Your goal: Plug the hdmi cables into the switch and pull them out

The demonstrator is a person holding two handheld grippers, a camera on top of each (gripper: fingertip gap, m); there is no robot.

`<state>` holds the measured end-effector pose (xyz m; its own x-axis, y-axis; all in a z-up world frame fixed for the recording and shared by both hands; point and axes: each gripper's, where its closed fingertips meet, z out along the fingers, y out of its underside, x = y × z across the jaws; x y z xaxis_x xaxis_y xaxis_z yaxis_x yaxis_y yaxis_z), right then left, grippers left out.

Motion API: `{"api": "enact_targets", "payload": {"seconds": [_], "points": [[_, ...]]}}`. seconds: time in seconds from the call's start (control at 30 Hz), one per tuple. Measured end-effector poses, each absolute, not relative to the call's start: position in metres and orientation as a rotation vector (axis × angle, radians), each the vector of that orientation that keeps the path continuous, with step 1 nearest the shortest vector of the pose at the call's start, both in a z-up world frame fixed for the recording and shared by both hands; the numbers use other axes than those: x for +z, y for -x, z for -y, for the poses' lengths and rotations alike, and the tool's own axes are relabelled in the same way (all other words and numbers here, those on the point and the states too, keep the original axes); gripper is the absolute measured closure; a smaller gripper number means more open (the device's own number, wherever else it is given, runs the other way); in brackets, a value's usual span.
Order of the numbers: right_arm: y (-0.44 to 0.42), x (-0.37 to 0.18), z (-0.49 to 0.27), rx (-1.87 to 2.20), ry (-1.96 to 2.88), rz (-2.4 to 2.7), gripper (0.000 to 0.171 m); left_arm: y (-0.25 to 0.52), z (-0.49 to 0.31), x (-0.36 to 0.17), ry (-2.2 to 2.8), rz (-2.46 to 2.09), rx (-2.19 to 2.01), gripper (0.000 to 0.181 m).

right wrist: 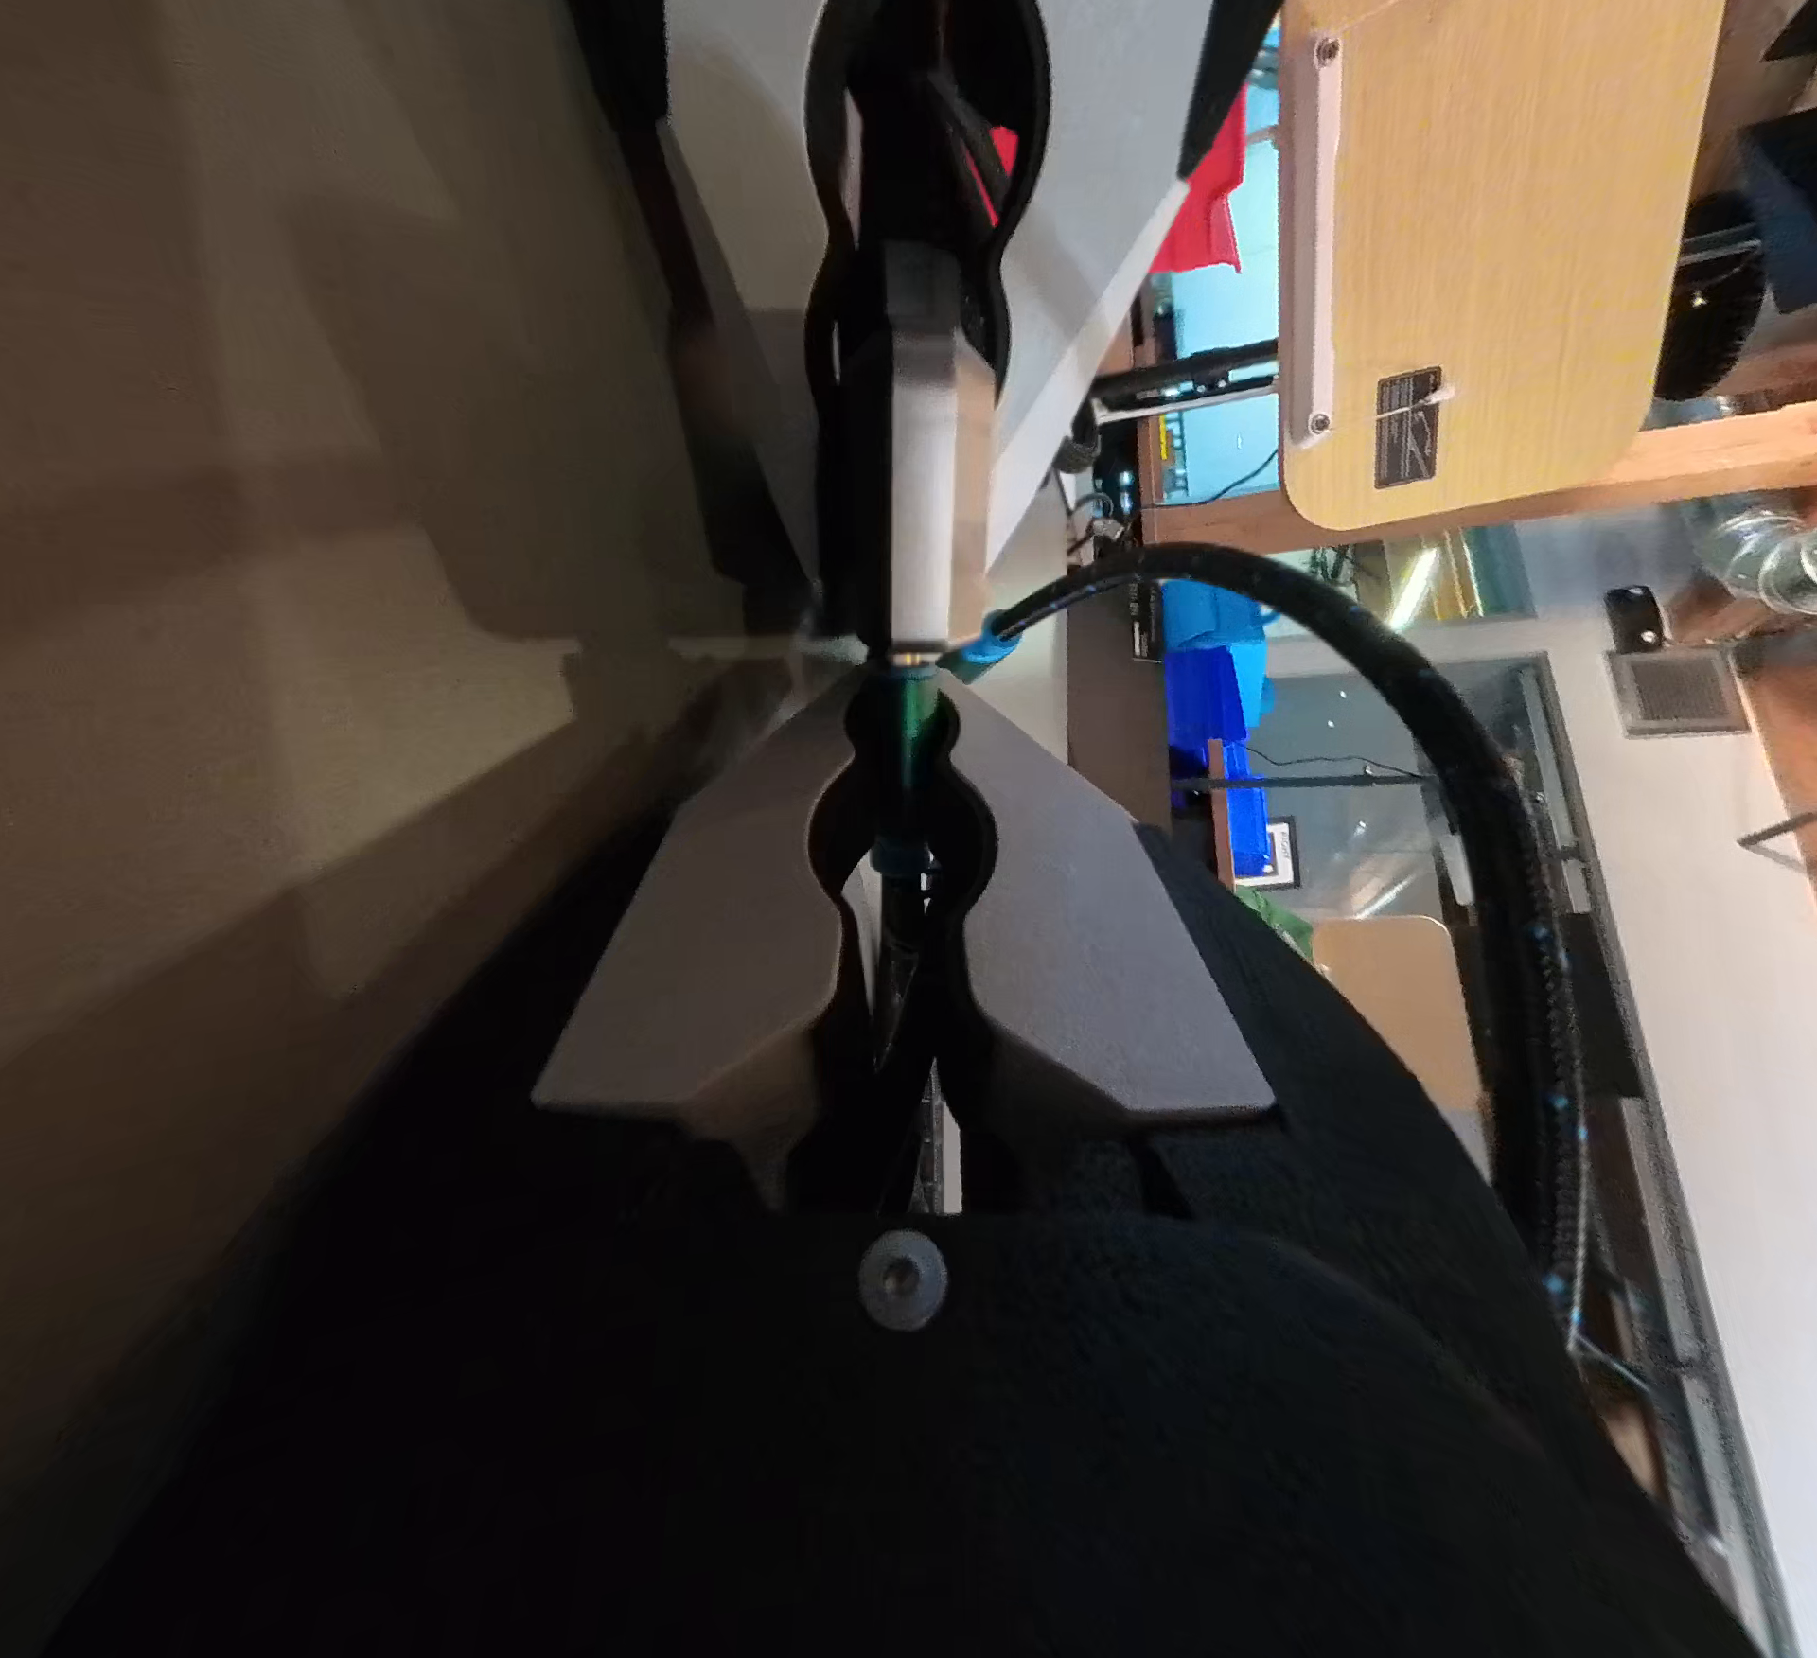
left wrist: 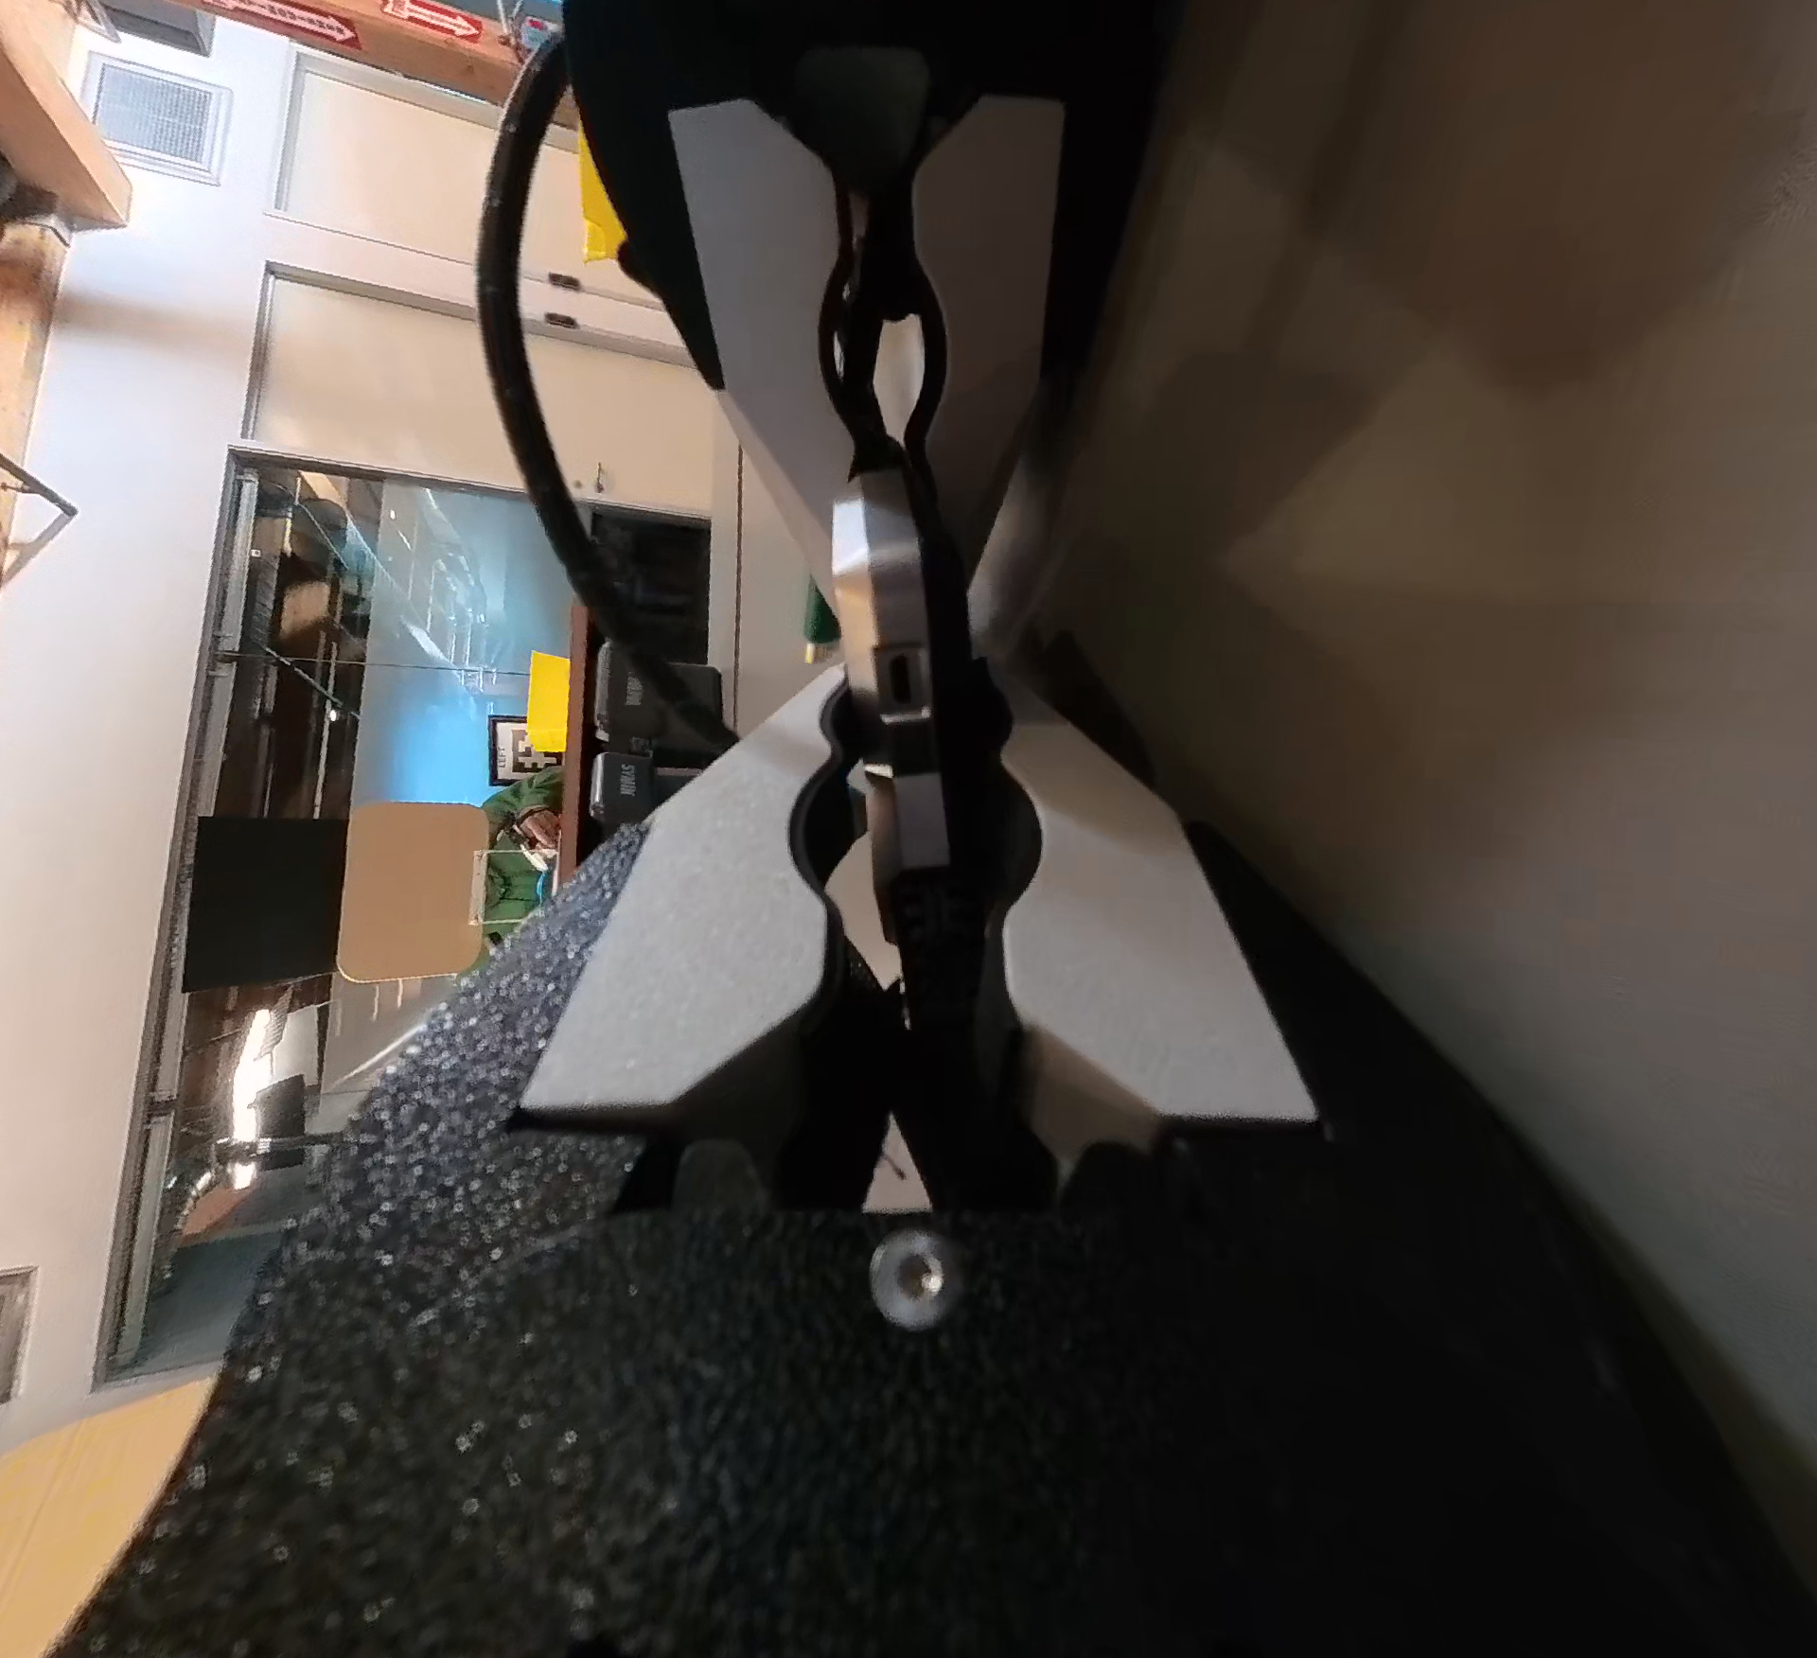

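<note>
Left claw point(left wrist: 909, 785) clamping thin silver switch point(left wrist: 880, 608), black braided cable point(left wrist: 521, 392)

Both grippers: pale grey wedge-shaped fingers point(left wrist: 708, 913) with black scalloped inner pads point(right wrist: 826, 834), grainy black body, silver screw point(left wrist: 914, 1284) bottom centre.

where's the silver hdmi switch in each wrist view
Left wrist view: the switch sits centre frame, clamped between the left gripper fingers.
Right wrist view: switch just above centre, edge-on, ahead of the right gripper.
Shared landmark: the black braided cable looping beside it.
</note>
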<state>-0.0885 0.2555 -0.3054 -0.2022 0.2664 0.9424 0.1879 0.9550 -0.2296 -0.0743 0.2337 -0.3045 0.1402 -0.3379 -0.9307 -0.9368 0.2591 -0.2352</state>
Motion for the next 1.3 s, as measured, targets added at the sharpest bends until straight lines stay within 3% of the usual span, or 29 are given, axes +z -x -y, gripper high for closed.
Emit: {"api": "enact_targets", "payload": {"seconds": [0.2,0.37,0.9,1.03,1.3], "points": [[0.088,-0.306,-0.252,0.129,0.347,1.801,0.166,0.074,-0.231,-0.304,1.281,-1.418,0.649,0.162],[0.089,-0.302,-0.259,-0.094,0.39,1.743,0.166,0.079,-0.236,-0.303,1.302,-1.381,0.585,0.162],[0.084,-0.305,-0.235,0.127,0.339,1.798,0.165,0.074,-0.214,-0.302,1.243,-1.43,0.538,0.162],[0.049,-0.298,-0.314,0.051,0.665,1.7,0.167,0.123,-0.211,-0.297,1.389,-1.273,0.489,0.163],[0.059,-0.304,-0.304,-0.033,0.562,1.74,0.167,0.119,-0.218,-0.3,1.334,-1.328,0.593,0.163]]}}
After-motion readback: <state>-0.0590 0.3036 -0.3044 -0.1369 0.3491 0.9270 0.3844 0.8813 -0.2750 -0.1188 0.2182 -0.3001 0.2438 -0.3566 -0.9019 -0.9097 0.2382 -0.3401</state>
